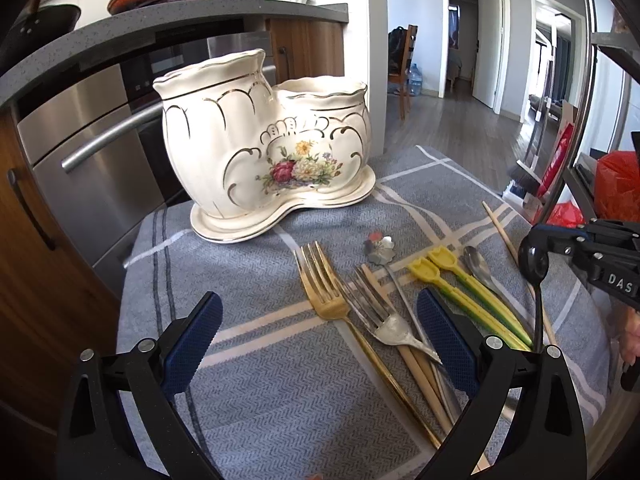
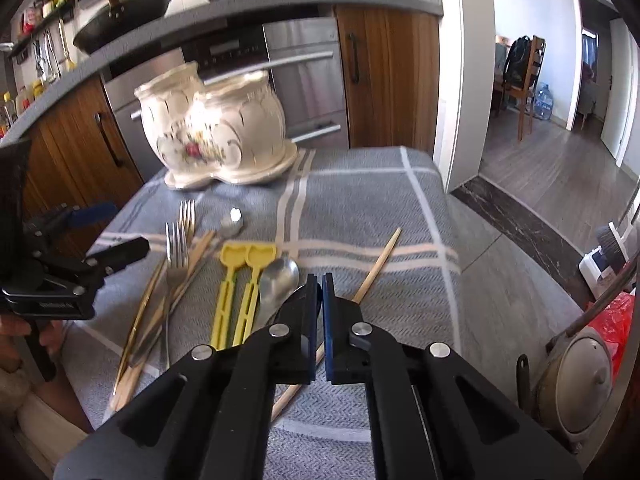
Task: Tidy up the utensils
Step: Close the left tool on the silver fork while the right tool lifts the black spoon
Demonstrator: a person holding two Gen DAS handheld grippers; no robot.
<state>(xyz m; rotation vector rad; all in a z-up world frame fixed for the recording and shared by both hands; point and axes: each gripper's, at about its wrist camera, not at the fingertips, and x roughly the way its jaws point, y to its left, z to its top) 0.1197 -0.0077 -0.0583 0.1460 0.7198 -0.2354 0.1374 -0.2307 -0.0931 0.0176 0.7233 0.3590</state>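
A cream ceramic two-pot utensil holder [image 1: 264, 140] with painted flowers stands at the back of a grey checked cloth [image 1: 260, 288]; it also shows in the right wrist view [image 2: 216, 128]. On the cloth lie a gold fork [image 1: 324, 280], a silver fork [image 1: 376, 312], two yellow plastic tools [image 1: 452, 280], a silver spoon [image 2: 278, 280], a flower-ended spoon [image 1: 380, 248] and wooden chopsticks [image 2: 376, 268]. My left gripper [image 1: 320, 336] is open just above the forks. My right gripper [image 2: 320, 292] is shut on a black spoon [image 1: 534, 260], held upright at the right.
A steel oven [image 1: 92, 152] and wooden cabinets [image 2: 388, 76] stand behind the cloth under a grey counter with pans. A pot with lid [image 2: 576, 380] and red bags [image 1: 618, 184] sit at the right. An open hallway lies beyond.
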